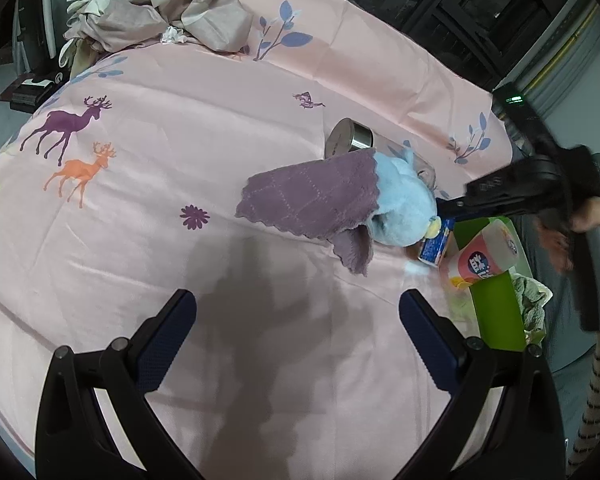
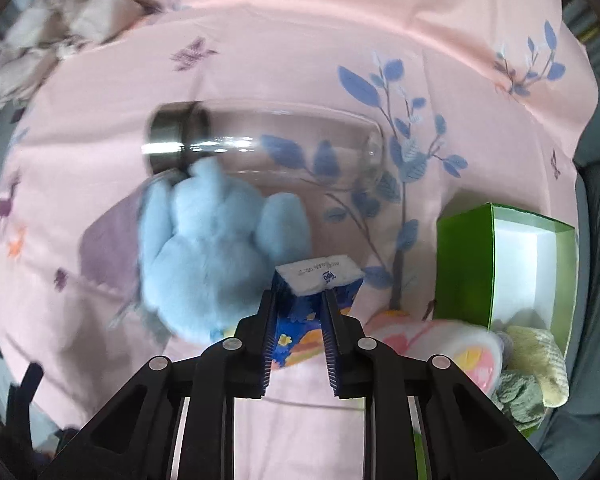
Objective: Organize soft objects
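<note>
Pink bedsheet (image 1: 188, 152) printed with deer and blue leaves. Blue tissue pack (image 2: 314, 304), its white end label too blurred to read, pinched between right gripper (image 2: 298, 320) fingers, beside blue plush (image 2: 204, 252) and purple cloth (image 1: 312, 196). Glass jar (image 2: 284, 140) behind; green box (image 2: 466, 264) and tissue roll (image 1: 484, 252) alongside. Left gripper (image 1: 296, 320) spread wide, apart.

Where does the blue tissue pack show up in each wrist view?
Left wrist: the tissue pack is right of centre, beside the blue plush, at the right gripper's tip.
Right wrist: the pack is at bottom centre, clamped between the right gripper's fingers.
Shared landmark: the green box, right of the pack in both.
</note>
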A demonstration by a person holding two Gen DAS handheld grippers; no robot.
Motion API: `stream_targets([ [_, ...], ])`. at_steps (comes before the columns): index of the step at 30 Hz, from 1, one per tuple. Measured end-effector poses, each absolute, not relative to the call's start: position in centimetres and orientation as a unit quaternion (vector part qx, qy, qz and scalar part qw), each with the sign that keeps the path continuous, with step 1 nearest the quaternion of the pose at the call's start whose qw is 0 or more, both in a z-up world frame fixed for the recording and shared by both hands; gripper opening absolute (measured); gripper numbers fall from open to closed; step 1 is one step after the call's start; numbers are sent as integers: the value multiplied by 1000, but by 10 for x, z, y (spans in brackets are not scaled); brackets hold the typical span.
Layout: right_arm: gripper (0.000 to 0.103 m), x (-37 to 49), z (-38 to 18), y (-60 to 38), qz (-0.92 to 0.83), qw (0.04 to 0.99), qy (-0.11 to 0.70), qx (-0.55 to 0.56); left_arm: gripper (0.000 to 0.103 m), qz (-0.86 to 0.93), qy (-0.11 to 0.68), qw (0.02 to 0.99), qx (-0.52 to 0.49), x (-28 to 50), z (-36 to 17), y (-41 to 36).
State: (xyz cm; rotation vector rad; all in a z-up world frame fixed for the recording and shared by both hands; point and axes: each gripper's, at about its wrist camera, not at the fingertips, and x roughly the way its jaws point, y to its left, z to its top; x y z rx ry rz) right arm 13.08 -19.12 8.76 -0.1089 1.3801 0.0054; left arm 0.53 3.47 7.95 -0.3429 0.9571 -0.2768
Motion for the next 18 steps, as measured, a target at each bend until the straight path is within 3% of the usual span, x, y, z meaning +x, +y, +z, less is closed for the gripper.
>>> stream_targets([
  [18, 16, 14, 91, -156, 186, 799, 572, -31, 101, -122, 475, 861, -137, 6, 71, 25],
])
